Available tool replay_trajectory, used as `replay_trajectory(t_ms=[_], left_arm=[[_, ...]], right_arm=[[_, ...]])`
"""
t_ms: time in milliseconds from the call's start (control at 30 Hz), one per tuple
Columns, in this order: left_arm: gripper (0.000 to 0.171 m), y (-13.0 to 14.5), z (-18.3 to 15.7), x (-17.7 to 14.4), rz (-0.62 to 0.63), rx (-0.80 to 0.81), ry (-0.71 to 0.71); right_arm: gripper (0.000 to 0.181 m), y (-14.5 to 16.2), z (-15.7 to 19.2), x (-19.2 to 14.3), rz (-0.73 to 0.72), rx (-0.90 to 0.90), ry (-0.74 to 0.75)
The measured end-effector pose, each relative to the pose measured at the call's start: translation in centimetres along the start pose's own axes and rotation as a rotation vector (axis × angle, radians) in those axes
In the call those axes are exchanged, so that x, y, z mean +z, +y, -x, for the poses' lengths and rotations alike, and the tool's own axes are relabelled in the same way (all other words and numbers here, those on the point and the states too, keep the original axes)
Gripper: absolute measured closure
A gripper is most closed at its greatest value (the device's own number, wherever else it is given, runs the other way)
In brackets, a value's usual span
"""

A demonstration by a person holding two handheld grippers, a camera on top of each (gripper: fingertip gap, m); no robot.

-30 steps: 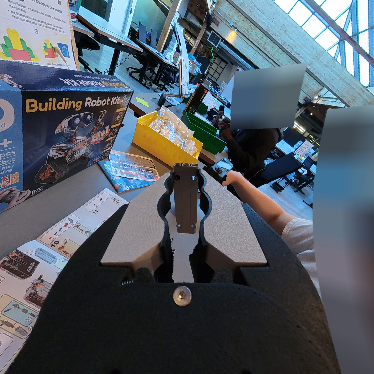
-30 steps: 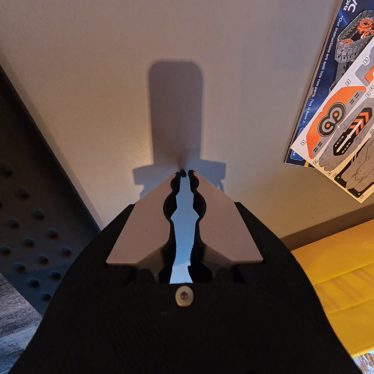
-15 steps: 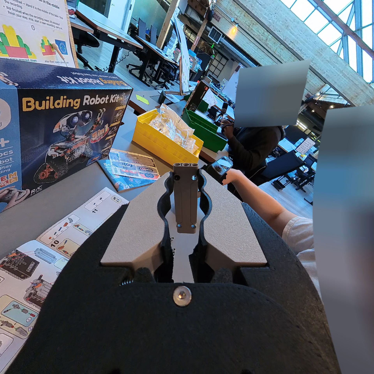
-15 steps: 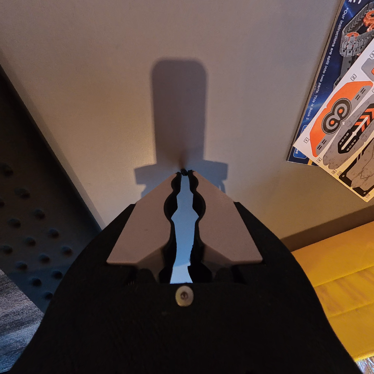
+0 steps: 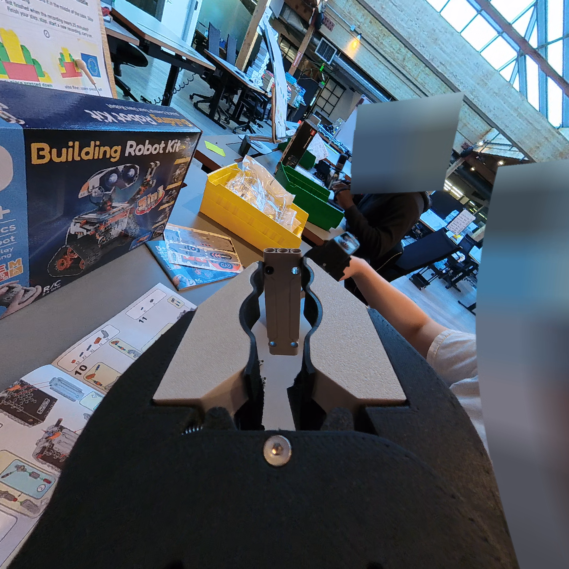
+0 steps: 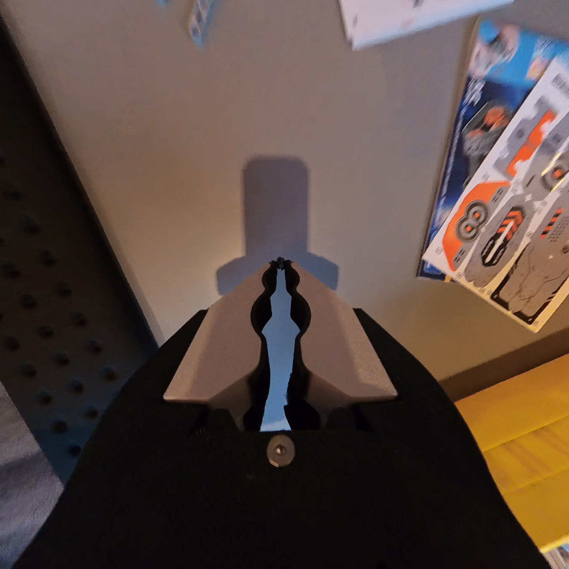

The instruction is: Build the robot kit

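Our left gripper (image 5: 281, 264) pinches an upright grey motor block (image 5: 281, 303) above the grey table (image 5: 77, 308); our right gripper (image 6: 280, 271) nips a tiny black pin (image 6: 280, 268), jaws almost together.

one kit box (image 5: 92, 191), two bins (image 5: 246, 221), two booklets (image 5: 191, 274)

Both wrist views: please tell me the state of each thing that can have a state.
Left gripper: shut on the grey block, held upright.
Right gripper: jaws nearly shut on a tiny black piece.
Yellow bin: holds clear bags.
Instruction booklet: lying open.
Kit box: standing on the table.
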State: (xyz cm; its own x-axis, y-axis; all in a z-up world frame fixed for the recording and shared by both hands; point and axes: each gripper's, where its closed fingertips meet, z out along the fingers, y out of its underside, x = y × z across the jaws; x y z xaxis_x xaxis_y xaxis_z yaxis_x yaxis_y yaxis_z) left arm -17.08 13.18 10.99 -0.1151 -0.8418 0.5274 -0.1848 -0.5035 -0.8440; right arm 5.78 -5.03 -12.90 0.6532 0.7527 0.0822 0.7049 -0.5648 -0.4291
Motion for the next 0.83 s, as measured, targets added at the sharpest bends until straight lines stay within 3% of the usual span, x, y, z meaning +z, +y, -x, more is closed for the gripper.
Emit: replay_trajectory(t_ms=[100,233,333,500,633,833], left_arm=[[0.150,0.2,-0.4,0.5,0.007,-0.006,0.053],[0.150,0.4,-2.2,1.5,0.019,-0.015,0.207],[0.150,0.7,-2.8,2.4,0.037,-0.020,0.242],[0.150,0.3,-6.3,2.7,0.009,-0.021,0.411],[0.150,0.0,-7.8,2.3,-0.002,-0.008,0.449],[0.149,0.3,-9.8,2.8,0.016,-0.001,0.529]], right_arm=[[0.177,-4.6,-0.4,-2.0,-0.233,0.015,0.025],[0.177,-13.6,0.0,-6.7,-0.625,-0.032,0.028],[0.178,-20.4,1.2,-11.2,-0.879,-0.115,0.001],[0.177,-29.0,3.4,-17.1,-1.097,-0.307,0.016],[0.177,-31.5,4.4,-18.9,-1.187,-0.349,0.041],[0.177,-31.2,5.1,-18.8,-1.169,-0.399,0.101]])
